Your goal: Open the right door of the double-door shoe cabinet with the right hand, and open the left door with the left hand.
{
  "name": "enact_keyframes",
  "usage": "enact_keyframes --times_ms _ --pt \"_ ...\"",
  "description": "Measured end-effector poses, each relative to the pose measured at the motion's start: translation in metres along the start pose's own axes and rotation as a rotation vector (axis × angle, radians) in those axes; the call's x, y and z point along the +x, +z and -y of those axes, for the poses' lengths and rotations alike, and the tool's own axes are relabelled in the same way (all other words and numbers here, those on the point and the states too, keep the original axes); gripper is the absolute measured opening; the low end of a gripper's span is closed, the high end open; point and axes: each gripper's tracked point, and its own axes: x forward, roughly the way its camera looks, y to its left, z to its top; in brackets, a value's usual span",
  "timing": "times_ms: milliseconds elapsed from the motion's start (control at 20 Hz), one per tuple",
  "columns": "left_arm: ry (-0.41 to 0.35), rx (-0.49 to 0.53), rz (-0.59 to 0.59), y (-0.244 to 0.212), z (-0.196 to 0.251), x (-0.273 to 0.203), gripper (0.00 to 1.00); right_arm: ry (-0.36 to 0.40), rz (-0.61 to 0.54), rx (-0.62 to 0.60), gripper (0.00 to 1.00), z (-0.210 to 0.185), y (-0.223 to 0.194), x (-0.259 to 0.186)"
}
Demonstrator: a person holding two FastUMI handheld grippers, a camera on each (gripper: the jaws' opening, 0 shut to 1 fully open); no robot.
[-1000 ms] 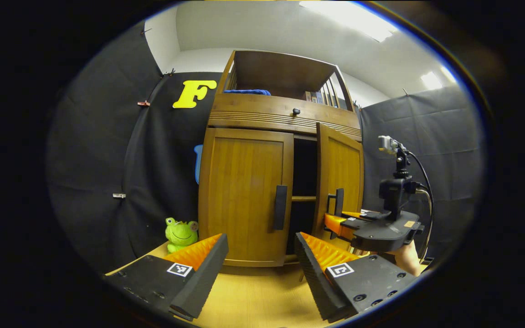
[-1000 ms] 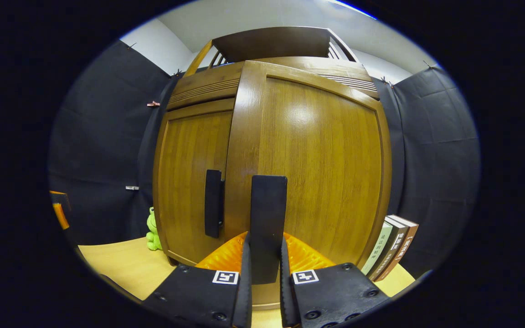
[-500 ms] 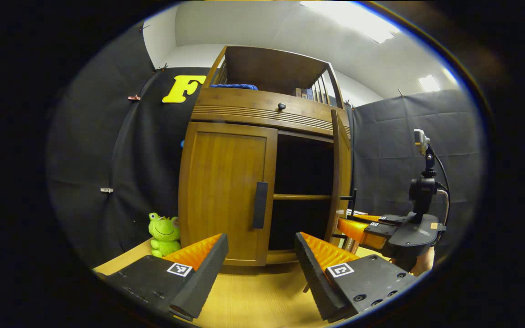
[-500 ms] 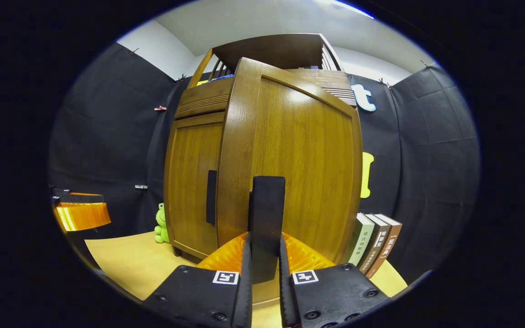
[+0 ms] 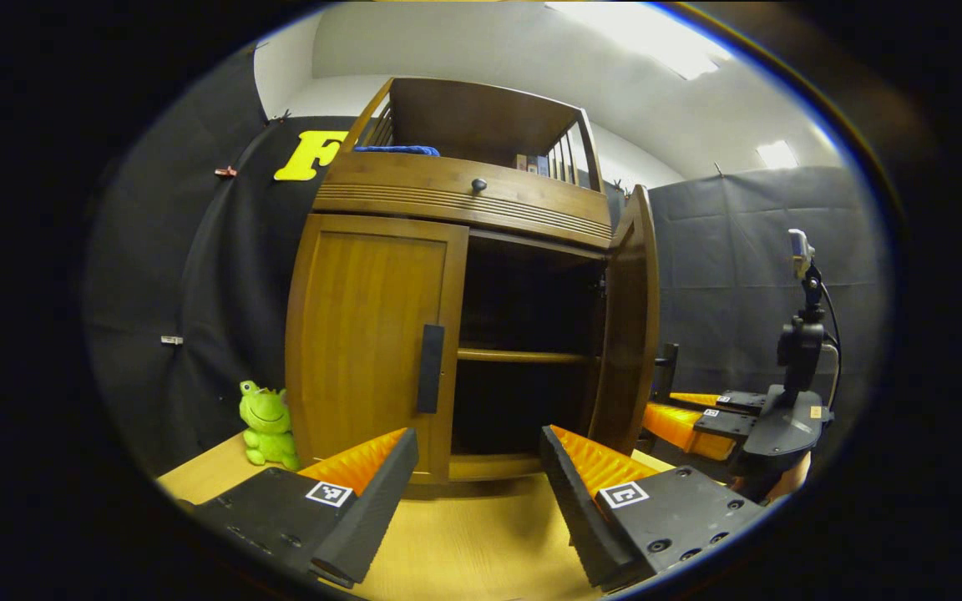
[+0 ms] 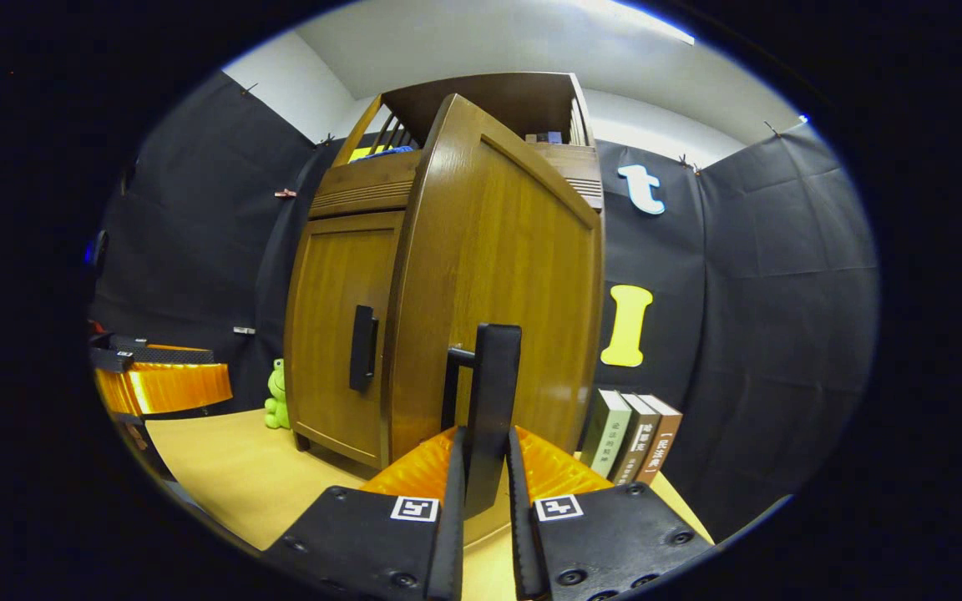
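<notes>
The wooden shoe cabinet [image 5: 456,192] stands on the tabletop. Its right door [image 5: 633,325] is swung wide, baring a dark inside with one shelf [image 5: 523,356]. My right gripper [image 6: 481,488] is shut on that door's black handle [image 6: 491,392]; in the left gripper view the right gripper [image 5: 686,415] sits beyond the door's edge. The left door [image 5: 368,334] is closed, its black handle [image 5: 430,369] untouched. My left gripper [image 5: 479,476] is open, empty, a short way in front of the cabinet's base.
A green frog toy [image 5: 266,424] sits left of the cabinet. Three books [image 6: 635,438] stand against the wall past the open door. Blue cloth [image 5: 393,151] lies on the upper shelf, and a drawer with a small knob [image 5: 478,184] is above the doors.
The right door has swung from slightly ajar to wide open, pulled by the right gripper. The left gripper has drifted right, so the cabinet sits farther left in its view.
</notes>
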Motion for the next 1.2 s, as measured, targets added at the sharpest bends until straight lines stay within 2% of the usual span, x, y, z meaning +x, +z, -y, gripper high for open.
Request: enact_keyframes --times_ms 50,150,200,250,300,400,450,500,550,600,700,750,800,850,900,1000,1100,1200 --pt "-0.007 0.001 -0.001 -0.002 0.005 0.002 0.92 -0.010 -0.002 -0.004 0.27 0.006 -0.001 -0.003" --pt "-0.023 0.004 -0.005 -0.004 0.018 0.003 0.92 -0.039 0.003 -0.027 0.27 0.019 0.001 -0.009" --pt "-0.028 0.007 -0.007 -0.004 0.022 0.004 0.92 -0.056 0.006 -0.042 0.22 0.025 0.002 -0.014" --pt "-0.030 0.011 -0.008 -0.005 0.024 0.006 0.92 -0.075 0.008 -0.056 0.22 0.031 0.002 -0.017" --pt "-0.029 0.015 -0.011 -0.006 0.027 0.008 0.87 -0.091 0.008 -0.064 0.27 0.039 0.000 -0.019" --pt "-0.033 0.015 -0.012 -0.006 0.030 0.011 0.87 -0.116 0.007 -0.058 0.27 0.050 0.002 -0.026" --pt "-0.038 0.013 -0.011 -0.005 0.033 0.014 0.87 -0.125 0.008 -0.055 0.22 0.055 0.004 -0.030" --pt "-0.040 0.012 -0.010 -0.005 0.033 0.015 0.92 -0.140 0.008 -0.058 0.17 0.063 0.006 -0.035" --pt "-0.039 0.012 -0.009 -0.008 0.032 0.017 0.92 -0.154 0.013 -0.065 0.19 0.071 0.008 -0.041" --pt "-0.034 0.015 -0.010 -0.009 0.032 0.019 0.87 -0.170 0.017 -0.069 0.21 0.078 0.010 -0.046" --pt "-0.016 0.019 -0.015 -0.012 0.028 0.028 0.87 -0.198 0.030 -0.075 0.18 0.091 0.015 -0.055" --pt "-0.007 0.016 -0.019 -0.013 0.027 0.033 0.92 -0.212 0.037 -0.080 0.18 0.096 0.018 -0.060" --pt "-0.004 0.013 -0.023 -0.014 0.026 0.035 0.87 -0.228 0.041 -0.089 0.18 0.103 0.019 -0.064" --pt "-0.003 0.012 -0.024 -0.015 0.027 0.037 0.87 -0.247 0.042 -0.099 0.12 0.110 0.020 -0.069" --pt "-0.002 0.014 -0.023 -0.014 0.028 0.038 0.87 -0.268 0.043 -0.108 0.17 0.119 0.020 -0.074" --pt "0.004 0.018 -0.021 -0.013 0.027 0.040 0.87 -0.306 0.048 -0.112 0.16 0.133 0.023 -0.083" --pt "0.011 0.022 -0.019 -0.013 0.025 0.043 0.92 -0.265 0.045 -0.065 0.16 0.126 0.023 -0.086" --pt "0.018 0.024 -0.014 -0.012 0.021 0.046 0.92 -0.231 0.047 -0.048 0.18 0.115 0.026 -0.088"
